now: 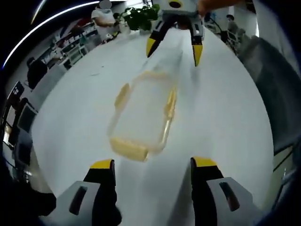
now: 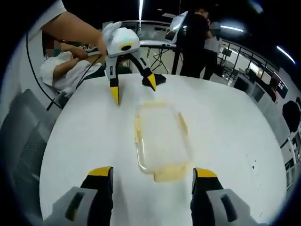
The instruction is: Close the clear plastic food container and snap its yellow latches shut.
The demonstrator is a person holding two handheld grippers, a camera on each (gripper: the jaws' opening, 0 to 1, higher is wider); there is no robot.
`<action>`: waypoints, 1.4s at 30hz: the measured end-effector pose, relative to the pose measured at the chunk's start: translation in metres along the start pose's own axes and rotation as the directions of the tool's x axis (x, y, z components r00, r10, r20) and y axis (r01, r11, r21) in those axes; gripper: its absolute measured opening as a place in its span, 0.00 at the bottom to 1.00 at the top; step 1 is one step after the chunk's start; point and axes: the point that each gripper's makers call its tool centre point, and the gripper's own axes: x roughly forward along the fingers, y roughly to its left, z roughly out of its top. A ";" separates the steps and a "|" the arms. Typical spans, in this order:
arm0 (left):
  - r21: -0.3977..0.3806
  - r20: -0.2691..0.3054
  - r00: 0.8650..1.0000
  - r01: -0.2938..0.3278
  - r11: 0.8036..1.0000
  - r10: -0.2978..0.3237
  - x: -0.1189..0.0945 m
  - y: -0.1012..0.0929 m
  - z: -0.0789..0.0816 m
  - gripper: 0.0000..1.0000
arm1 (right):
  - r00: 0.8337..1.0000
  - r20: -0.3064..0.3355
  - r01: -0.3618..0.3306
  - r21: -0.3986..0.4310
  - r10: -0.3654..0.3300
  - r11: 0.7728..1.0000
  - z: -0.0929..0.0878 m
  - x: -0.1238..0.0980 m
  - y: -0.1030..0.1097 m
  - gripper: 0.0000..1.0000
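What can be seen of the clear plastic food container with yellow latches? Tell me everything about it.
The clear rectangular plastic food container lies flat on the round white table, roughly midway between the two grippers. Its body looks transparent and somewhat blurred. Pale yellow latches sit along its edges: one at each short end and one on each long side. Whether the lid is fully seated or the latches are snapped cannot be told. The left gripper and the right gripper are both open, at opposite short ends; neither touches it.
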 end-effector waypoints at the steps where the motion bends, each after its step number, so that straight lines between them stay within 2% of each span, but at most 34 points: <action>1: 0.004 0.000 1.000 0.003 1.000 -0.003 0.001 0.001 0.000 0.63 | 1.000 -0.003 0.000 -0.003 0.000 1.000 0.000 0.000 0.000 0.66; 13: 0.081 -0.025 1.000 0.006 0.997 -0.004 0.010 0.019 0.003 0.63 | 0.998 -0.066 -0.011 -0.057 0.007 0.998 -0.006 0.016 -0.012 0.65; 17: 0.144 -0.051 0.999 0.007 0.990 0.000 0.013 0.025 0.003 0.62 | 0.996 -0.083 -0.024 -0.060 0.019 0.998 -0.008 0.020 -0.012 0.64; 20: 0.158 -0.056 0.998 0.011 0.987 -0.002 0.016 0.028 0.006 0.61 | 0.994 -0.106 -0.029 -0.074 0.021 0.997 -0.011 0.023 -0.014 0.62; 26: 0.158 -0.060 0.998 0.028 0.987 -0.019 0.021 0.035 0.010 0.55 | 0.991 -0.130 -0.050 -0.062 0.041 0.997 -0.012 0.029 -0.016 0.61; 36: 0.150 -0.052 0.996 0.074 0.986 -0.066 0.026 0.036 0.013 0.56 | 0.978 -0.195 -0.084 -0.083 0.067 0.993 -0.023 0.033 -0.021 0.52; 42: 0.173 -0.063 0.992 0.123 0.977 -0.113 0.028 0.030 0.015 0.47 | 0.977 -0.198 -0.096 -0.062 0.082 0.993 -0.025 0.035 -0.024 0.54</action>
